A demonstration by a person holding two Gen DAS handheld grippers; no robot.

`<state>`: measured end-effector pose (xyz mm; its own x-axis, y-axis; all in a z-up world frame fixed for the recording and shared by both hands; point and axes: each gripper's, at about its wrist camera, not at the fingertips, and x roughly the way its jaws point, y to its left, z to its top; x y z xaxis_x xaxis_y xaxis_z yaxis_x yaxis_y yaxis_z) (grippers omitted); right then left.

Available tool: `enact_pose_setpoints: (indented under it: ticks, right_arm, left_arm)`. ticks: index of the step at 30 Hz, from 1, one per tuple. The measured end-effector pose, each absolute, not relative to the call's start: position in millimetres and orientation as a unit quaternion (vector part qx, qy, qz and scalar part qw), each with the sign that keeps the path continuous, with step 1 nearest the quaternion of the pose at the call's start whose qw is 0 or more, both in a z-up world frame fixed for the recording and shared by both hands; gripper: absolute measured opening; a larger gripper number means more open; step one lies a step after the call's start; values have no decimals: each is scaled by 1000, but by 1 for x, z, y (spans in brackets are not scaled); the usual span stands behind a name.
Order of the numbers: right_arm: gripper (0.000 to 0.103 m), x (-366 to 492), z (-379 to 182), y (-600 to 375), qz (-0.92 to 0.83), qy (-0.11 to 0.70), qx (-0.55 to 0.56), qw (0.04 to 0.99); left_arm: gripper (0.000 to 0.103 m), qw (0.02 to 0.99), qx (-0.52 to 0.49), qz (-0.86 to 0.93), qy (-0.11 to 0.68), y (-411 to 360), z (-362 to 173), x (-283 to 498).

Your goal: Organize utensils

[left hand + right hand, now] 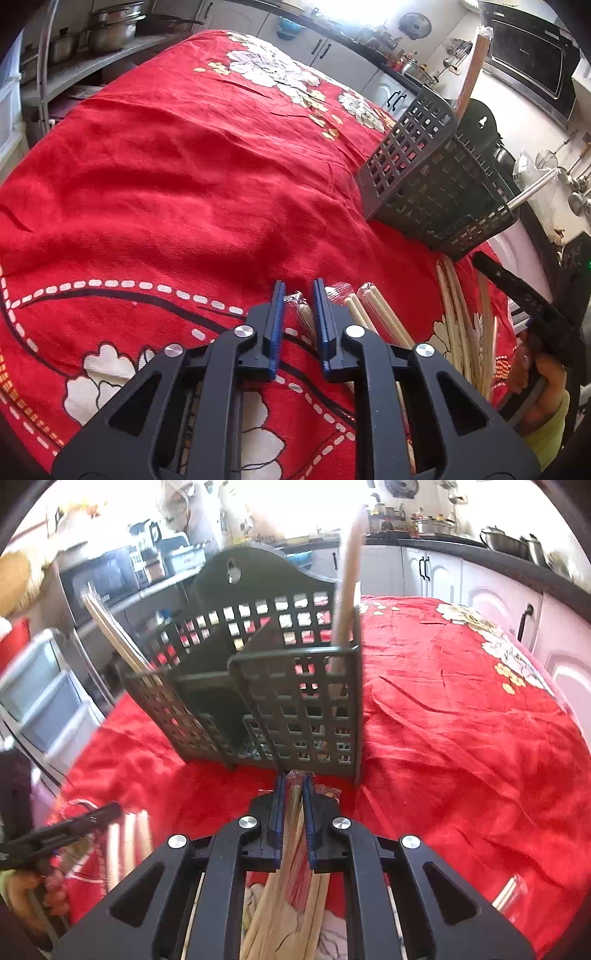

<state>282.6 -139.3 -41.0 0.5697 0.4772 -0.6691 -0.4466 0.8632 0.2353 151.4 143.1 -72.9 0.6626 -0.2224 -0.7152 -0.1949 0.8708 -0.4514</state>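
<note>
My left gripper point(299, 306) is shut on a plastic-wrapped pair of chopsticks point(303, 318) low over the red cloth. More wrapped pairs point(369, 310) and loose bare chopsticks point(458, 314) lie just to its right. A dark grey lattice utensil holder point(424, 177) stands ahead on the right. In the right wrist view my right gripper point(293, 794) is shut on a wrapped chopstick packet point(291, 834), just in front of the holder point(295, 701). Chopsticks point(110, 635) lean out of its left compartment, and a wooden stick point(347, 590) out of its right. The left gripper point(66, 830) shows blurred at the lower left.
A red floral tablecloth point(184, 184) covers the whole table. White cabinets and a dark counter point(480, 565) with pots run behind it. A microwave point(532, 62) and plastic drawers point(44, 701) stand off the holder's side. A person's hand point(546, 380) holds the right gripper.
</note>
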Motion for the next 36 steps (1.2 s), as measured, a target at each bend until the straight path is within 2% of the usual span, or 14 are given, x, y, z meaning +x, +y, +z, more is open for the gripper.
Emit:
enact_pose_setpoints:
  ticks: [6, 18, 36]
  right_arm:
    - [8, 269, -28, -163, 272, 372, 70, 885]
    - [8, 234, 0, -206, 275, 331, 142, 891]
    - [7, 182, 48, -231, 291, 246, 158, 911]
  left_arm:
    - [3, 881, -267, -20, 390, 147, -61, 141]
    - [3, 906, -265, -65, 324, 133, -8, 125]
    - [2, 913, -246, -154, 285, 79, 43, 132]
